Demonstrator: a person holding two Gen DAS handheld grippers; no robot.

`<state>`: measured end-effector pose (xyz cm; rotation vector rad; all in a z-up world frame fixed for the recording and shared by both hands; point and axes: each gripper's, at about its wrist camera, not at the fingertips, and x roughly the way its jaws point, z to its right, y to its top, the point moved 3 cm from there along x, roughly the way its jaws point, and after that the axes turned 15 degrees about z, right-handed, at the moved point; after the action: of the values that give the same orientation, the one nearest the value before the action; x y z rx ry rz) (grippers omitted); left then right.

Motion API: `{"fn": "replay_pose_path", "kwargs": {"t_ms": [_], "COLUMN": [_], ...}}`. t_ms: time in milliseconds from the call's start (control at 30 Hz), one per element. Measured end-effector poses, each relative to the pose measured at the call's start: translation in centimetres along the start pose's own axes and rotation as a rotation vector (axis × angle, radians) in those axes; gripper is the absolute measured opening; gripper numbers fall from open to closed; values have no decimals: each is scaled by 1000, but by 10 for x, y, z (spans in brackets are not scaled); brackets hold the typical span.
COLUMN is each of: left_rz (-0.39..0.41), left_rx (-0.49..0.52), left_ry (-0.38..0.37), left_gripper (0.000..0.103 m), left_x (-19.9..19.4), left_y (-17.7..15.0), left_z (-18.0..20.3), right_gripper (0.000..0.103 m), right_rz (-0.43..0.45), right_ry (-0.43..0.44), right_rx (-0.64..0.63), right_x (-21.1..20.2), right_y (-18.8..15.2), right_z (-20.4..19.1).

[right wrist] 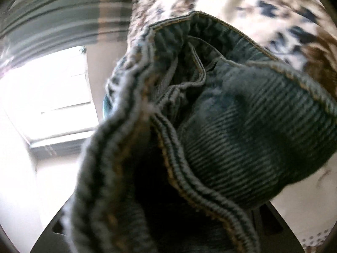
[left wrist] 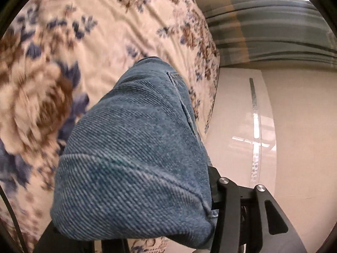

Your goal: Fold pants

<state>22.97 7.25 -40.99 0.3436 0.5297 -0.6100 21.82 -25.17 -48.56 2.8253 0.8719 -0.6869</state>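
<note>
Both grippers are partly closed on the pants (left wrist: 134,158): the left gripper (left wrist: 189,221) has a thick bunch of blue denim between its black fingers (left wrist: 229,210), and the right gripper (right wrist: 168,232) is almost buried under seamed, hemmed folds of the pants (right wrist: 210,137), so its fingertips cannot be seen. The pants hang from the two grips above the bed (left wrist: 105,31), probably so the legs can drop straight and be laid flat for folding. The denim is heavy, diagonally ribbed twill with raised stitched seams and a pocket edge; the bed cover is soft, cream, with brown and blue flowers.
</note>
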Motion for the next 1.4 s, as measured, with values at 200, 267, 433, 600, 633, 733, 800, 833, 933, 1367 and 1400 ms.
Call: {"fn": "replay_pose_path", "kwargs": {"t_ms": [200, 267, 433, 600, 633, 733, 800, 833, 933, 1367, 1400], "left_rz": [33, 40, 46, 100, 108, 150, 173, 186, 215, 110, 99], "left_rx": [15, 13, 23, 58, 60, 59, 53, 54, 51, -11, -14], "left_ry": [-26, -42, -60, -57, -56, -54, -56, -54, -47, 86, 92], "left_gripper": [44, 44, 44, 44, 44, 44, 44, 44, 44, 49, 50], "left_x": [-49, -68, -105, -132, -134, -134, -129, -126, -111, -11, -11], "left_y": [88, 129, 224, 334, 347, 401, 433, 447, 483, 491, 489], "left_z": [1, -8, -35, -62, -65, -81, -94, -100, -127, -296, -298], "right_gripper": [42, 42, 42, 42, 42, 42, 42, 42, 42, 44, 44], "right_rz": [-24, -29, -25, -43, -49, -74, -94, -106, -142, -240, -249], "right_ry": [36, 45, 62, 117, 127, 149, 160, 166, 172, -44, -62], "right_rx": [-56, -76, -122, -118, -116, -118, -128, -128, -155, -148, -130], "right_x": [53, 75, 156, 260, 277, 339, 375, 395, 452, 612, 614], "right_y": [-49, -70, -136, -204, -212, -238, -245, -260, -262, -260, -258], "right_z": [-61, -82, -130, -168, -174, -192, -202, -202, -237, -111, -103]}}
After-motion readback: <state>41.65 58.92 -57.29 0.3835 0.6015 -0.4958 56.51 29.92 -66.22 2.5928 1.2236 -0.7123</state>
